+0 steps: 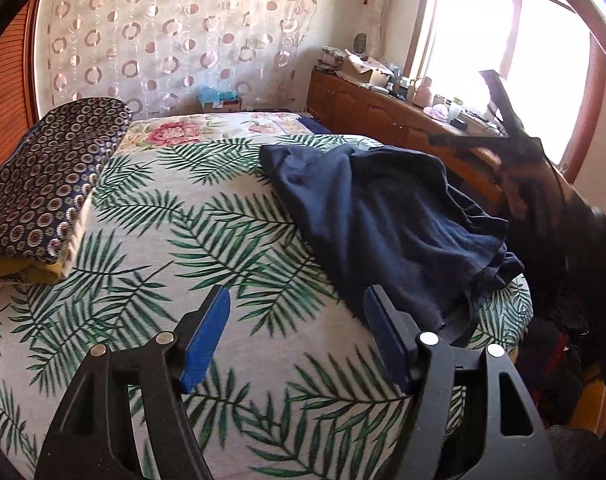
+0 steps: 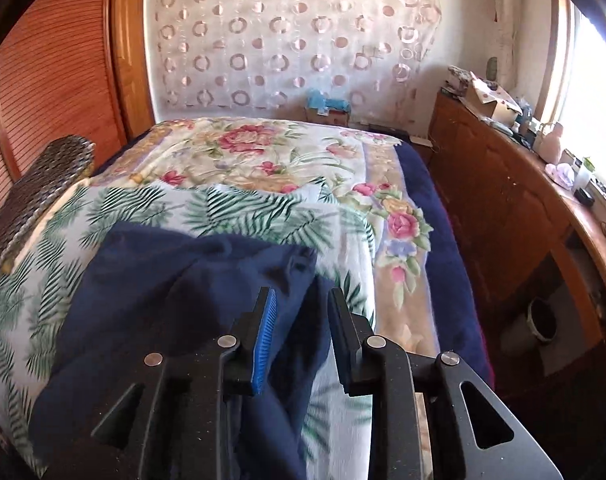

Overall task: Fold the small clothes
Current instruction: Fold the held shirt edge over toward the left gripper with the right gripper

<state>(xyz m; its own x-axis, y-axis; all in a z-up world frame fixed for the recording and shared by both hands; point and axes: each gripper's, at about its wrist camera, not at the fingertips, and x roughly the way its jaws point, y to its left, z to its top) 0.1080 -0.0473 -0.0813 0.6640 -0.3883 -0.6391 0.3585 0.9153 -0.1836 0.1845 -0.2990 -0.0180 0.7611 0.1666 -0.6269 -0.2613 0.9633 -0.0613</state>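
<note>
right gripper (image 1: 515, 160) is motion-blurred beside the navy garment (image 1: 391, 216) — jaw state unreadable there. Garment's near edge hidden behind the left gripper's right finger (image 1: 387, 344). Dresser clutter (image 1: 435, 96) beyond the garment — too small to identify.

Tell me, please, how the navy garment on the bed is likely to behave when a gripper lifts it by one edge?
The navy garment would probably hang limp: it already lies crumpled in soft folds on the palm-leaf bedcover. It looks thin, so likely light. Its loose layers may come up unevenly, so that part trails behind.
</note>
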